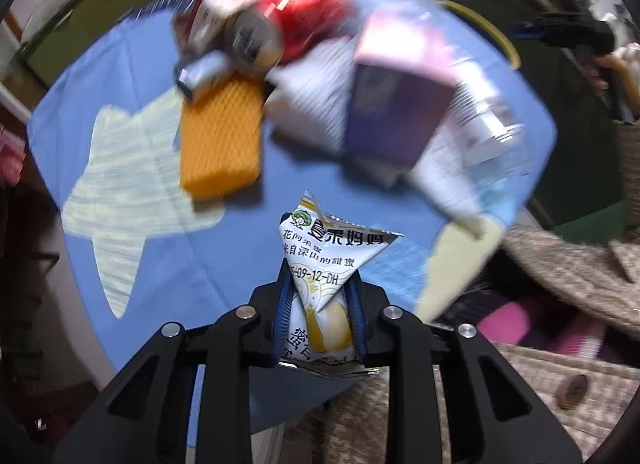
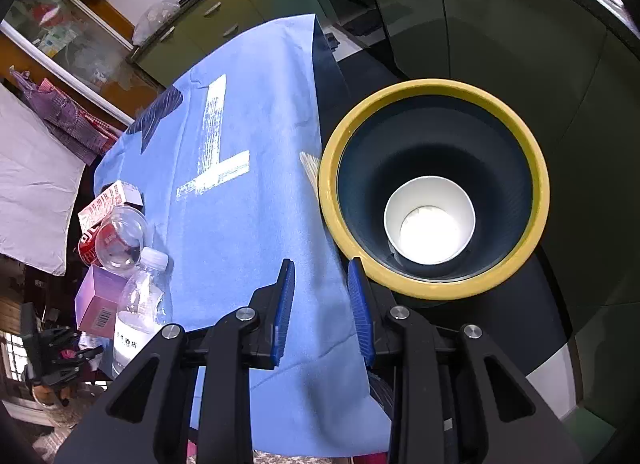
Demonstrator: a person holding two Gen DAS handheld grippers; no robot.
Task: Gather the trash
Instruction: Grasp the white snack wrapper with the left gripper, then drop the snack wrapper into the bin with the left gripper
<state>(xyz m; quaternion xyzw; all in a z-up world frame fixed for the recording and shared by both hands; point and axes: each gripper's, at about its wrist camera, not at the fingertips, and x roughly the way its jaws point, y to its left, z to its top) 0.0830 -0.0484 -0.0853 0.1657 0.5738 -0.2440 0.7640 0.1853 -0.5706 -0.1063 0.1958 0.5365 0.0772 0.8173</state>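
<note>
While the left gripper (image 1: 318, 316) has its blue pads pinched on a white snack wrapper (image 1: 326, 260) printed with Chinese text, the bin that should receive it lies off to that gripper's right, across the blue tablecloth (image 1: 224, 264). The wrapper stands up between the pads, its long axis running along the fingers, with the crumpled top fanned out above the fingertips. In the right wrist view the yellow-rimmed bin (image 2: 434, 292) sits just beside the table's edge, lower than the tabletop, with a white paper cup (image 2: 430, 220) already upright at its bottom. The right gripper (image 2: 322, 312) is empty, jaws parted a little with nothing but cloth behind them, and it hangs close over the bin's near rim, so it is the nearer hand, but the left holds the load. My judgement is that the left hand must carry the wrapper rightward past the table edge and release above the bin's mouth. More trash remains on the cloth: an orange foam net (image 1: 222, 140), a purple box (image 1: 396, 108), a water bottle (image 2: 138, 304) and a red can (image 1: 304, 24).
</note>
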